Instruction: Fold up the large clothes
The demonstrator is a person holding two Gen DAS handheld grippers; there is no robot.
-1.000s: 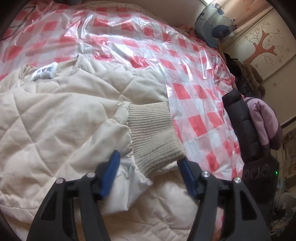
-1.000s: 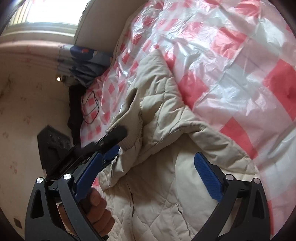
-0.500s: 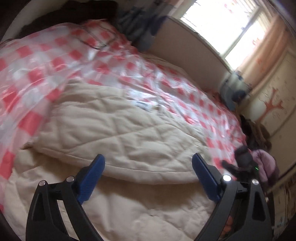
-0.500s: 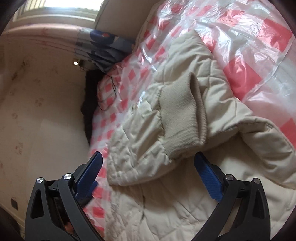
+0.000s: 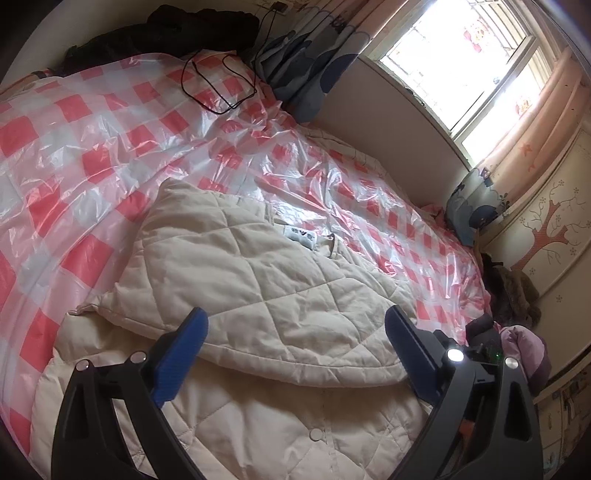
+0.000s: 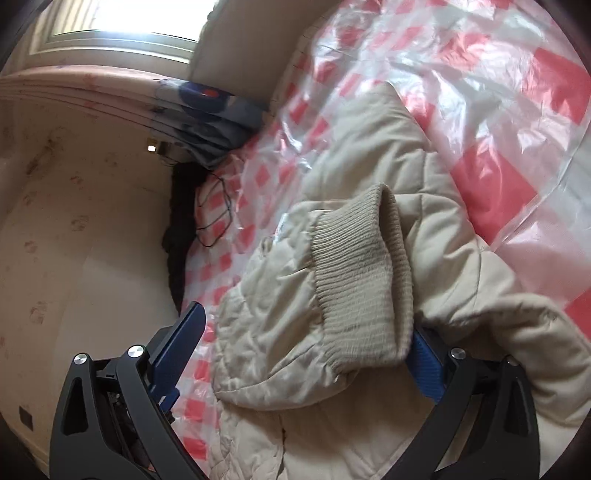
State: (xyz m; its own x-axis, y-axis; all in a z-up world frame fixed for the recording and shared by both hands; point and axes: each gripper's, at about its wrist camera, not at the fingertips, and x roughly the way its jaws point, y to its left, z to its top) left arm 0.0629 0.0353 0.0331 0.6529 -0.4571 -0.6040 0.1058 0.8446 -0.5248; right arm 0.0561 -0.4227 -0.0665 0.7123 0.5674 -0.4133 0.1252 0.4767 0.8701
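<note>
A cream quilted jacket [image 5: 258,280] lies on a bed under a red-and-white checked plastic sheet [image 5: 92,122]. One quilted part is folded over the body, with a white label [image 5: 299,235] at its far edge. My left gripper [image 5: 295,354] hovers just above the fold's near edge, jaws wide open and holding nothing. In the right wrist view the jacket [image 6: 369,155] has a sleeve laid across it, ending in a ribbed cuff [image 6: 354,273]. My right gripper [image 6: 301,360] is open with the cuff's end between its fingers. The cuff hides the right pad's tip, and the left pad stands well clear of the fabric.
A black cable [image 5: 218,88] loops on the sheet near the far end. Dark clothes [image 5: 166,29] and a blue-grey patterned cloth [image 5: 306,62] lie beyond it. A window [image 5: 461,55] is at the back right. Dark and pink jackets [image 5: 524,350] are piled off the bed's right side.
My left gripper opened wide off the ribbed cuff and swung away to face the folded quilted part. My right gripper moved in until the cuff lies between its fingers.
</note>
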